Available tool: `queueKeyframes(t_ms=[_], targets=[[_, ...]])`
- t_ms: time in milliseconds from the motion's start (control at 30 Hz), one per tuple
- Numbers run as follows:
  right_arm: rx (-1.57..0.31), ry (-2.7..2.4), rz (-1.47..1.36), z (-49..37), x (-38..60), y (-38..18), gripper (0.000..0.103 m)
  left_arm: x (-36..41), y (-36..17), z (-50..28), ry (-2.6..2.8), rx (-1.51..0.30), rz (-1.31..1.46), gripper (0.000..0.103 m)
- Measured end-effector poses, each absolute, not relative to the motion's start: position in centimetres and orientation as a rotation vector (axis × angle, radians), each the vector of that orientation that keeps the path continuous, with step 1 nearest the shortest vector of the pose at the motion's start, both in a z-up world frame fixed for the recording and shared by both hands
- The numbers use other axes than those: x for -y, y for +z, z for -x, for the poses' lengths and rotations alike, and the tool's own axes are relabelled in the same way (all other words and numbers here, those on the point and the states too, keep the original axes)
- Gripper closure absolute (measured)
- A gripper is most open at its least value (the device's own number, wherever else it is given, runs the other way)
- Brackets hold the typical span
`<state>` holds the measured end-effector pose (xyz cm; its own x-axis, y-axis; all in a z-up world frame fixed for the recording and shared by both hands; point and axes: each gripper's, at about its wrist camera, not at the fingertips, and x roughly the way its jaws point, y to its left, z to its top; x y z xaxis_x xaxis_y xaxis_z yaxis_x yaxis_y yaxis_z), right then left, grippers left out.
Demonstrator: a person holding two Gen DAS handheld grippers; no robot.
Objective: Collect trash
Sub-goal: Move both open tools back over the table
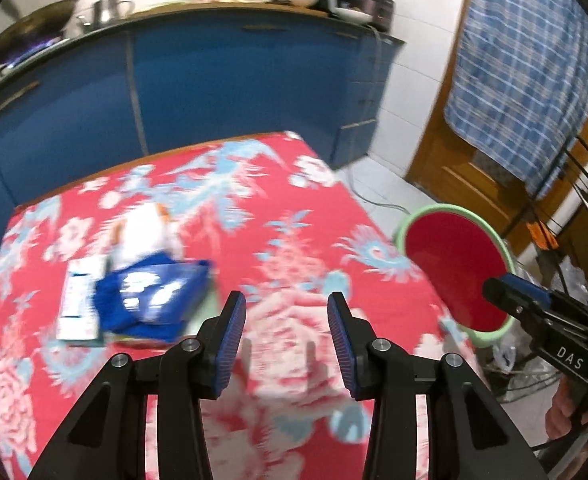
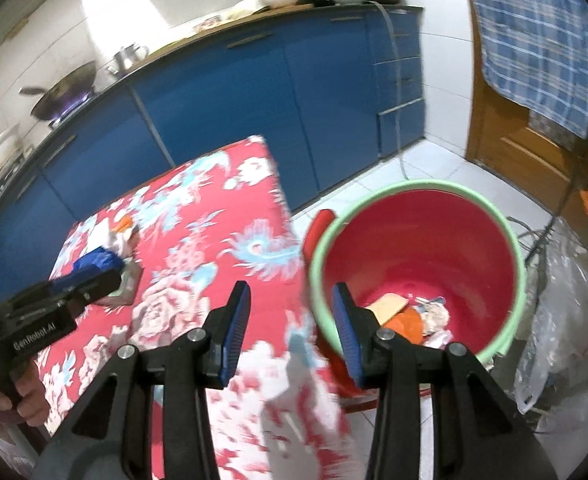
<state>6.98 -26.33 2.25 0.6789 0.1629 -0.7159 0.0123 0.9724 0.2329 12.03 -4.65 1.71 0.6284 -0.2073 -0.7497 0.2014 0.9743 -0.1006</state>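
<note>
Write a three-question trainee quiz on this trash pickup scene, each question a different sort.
1. True or false: the left tool is holding a wrapper.
2. Multiple choice: the red bucket stands (A) on the table, (B) on the floor beside the table, (C) on the counter.
3. Fill in: the trash pile left on the table includes a ____-coloured packet.

Key: 1 false, both tools are open and empty, including the right tool; 2 B; 3 blue.
</note>
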Motion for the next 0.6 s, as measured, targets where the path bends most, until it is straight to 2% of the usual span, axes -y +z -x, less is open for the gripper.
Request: queueKeyframes(t_ms=[333, 600], targets=[[-0.858, 0.195, -0.160, -9.0, 20.2, 2.3, 0.059, -3.1, 2.9, -12.4, -0.068, -0.837, 0.037, 0.059], [-0.866, 0.293, -0.127, -10.6, 14.7, 2.4, 0.059, -8.7, 1.7, -13.1, 0.048, -0.858, 0.100, 0.059]])
